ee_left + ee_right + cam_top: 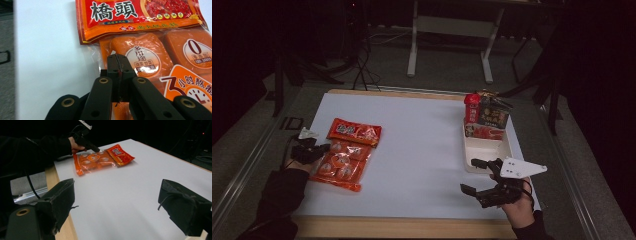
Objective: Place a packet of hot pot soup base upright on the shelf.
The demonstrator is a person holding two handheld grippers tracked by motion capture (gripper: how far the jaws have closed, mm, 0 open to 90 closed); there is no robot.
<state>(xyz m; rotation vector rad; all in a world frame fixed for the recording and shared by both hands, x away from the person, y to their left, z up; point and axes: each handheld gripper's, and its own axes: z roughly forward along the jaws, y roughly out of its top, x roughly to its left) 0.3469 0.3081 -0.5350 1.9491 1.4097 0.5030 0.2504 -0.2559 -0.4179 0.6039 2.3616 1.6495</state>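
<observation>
- High view: the orange sauce packet [346, 152] lies at the left of the white table [417, 145], its long axis running from near-left to far-right. The left gripper [319, 148] sits at the packet's left edge — far nearer than the right gripper [475, 176], which hovers well apart near the white tray [484, 150].
- Left gripper view: the jaws are pressed together, tips over the packet's clear left margin; whether they pinch film cannot be told.
- Right gripper view: its jaws stand wide apart, nothing between them — the packet lies far off across the table, beside the left gripper.
</observation>
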